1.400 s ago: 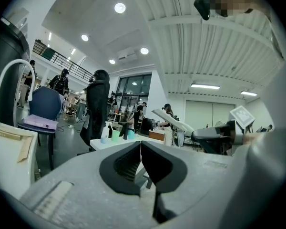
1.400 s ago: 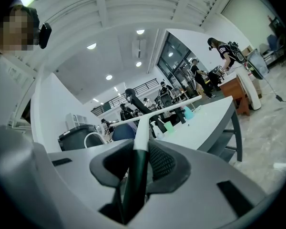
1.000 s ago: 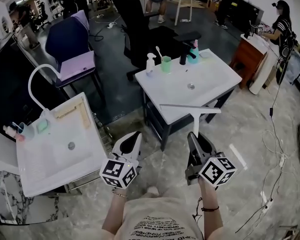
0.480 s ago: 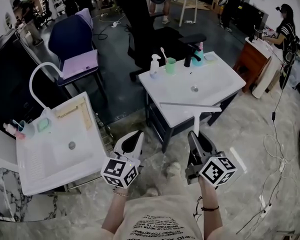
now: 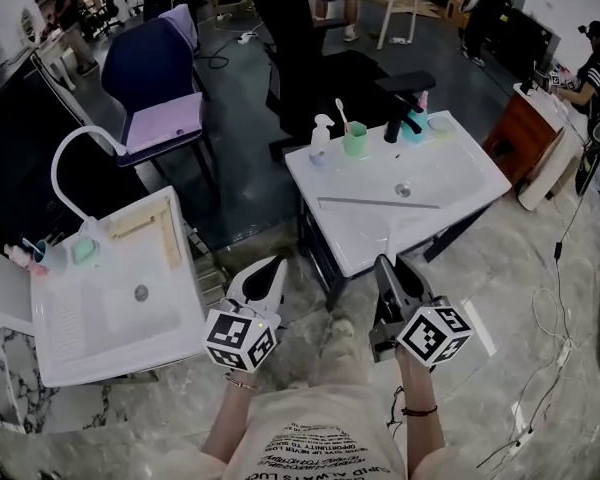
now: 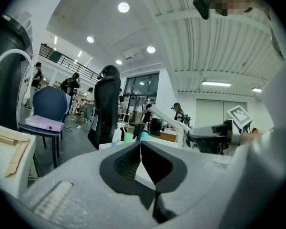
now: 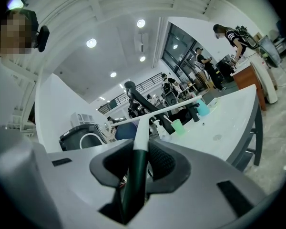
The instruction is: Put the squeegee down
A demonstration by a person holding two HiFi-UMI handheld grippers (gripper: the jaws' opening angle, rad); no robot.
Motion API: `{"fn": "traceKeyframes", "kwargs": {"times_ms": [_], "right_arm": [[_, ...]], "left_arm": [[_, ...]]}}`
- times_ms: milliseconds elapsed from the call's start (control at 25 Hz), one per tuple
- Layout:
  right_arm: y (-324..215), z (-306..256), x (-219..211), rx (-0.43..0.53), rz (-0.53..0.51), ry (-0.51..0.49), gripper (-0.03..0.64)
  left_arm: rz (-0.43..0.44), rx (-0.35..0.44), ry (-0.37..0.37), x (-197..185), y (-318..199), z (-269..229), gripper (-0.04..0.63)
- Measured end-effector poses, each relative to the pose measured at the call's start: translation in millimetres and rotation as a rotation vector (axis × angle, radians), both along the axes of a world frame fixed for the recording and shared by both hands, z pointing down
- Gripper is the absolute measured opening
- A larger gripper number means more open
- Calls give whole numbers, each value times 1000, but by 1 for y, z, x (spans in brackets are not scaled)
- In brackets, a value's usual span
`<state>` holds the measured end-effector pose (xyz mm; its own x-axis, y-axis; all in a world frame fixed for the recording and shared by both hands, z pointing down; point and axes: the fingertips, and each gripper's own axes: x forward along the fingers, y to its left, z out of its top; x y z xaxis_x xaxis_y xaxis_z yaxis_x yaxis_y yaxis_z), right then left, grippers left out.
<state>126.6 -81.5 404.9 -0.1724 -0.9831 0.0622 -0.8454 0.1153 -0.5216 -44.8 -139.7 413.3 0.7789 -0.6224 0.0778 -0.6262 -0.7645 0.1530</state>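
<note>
- Right gripper: clamped on the dark handle of the squeegee. Blade crosswise ahead of the jaws, above the near half of the white washbasin top, apparently not yet resting.
- Left gripper: jaws pressed together, nothing between. Alongside the right gripper, short of the basin's near edge.
- Risk, judged: release from height, with bounce or slide off the near edge.
- Risk, judged: overreach, knocking the pump bottle, green cup or black faucet beyond the blade.
- Surface: smooth, glossy, dished toward a drain; likely slippery.
- Room: marble floor, cable trailing right of the right gripper, second sink left of the left gripper, people beyond.
</note>
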Motion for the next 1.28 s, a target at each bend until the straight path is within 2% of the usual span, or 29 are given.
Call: {"fn": "traceKeyframes", "kwargs": {"times_ms": [280,640,1280], "right_arm": [[-68,7,19,-32,-82,0,97],[-136,24,31,-102,-215,18,97],[-202,77,22,-241,-454,54,97]], "left_arm": [[-71,-29,-5,22,-55,4,23],[-177,-102,-37,46,-97,27,23],[-375,-213,-39,55,-133,67,23]]}}
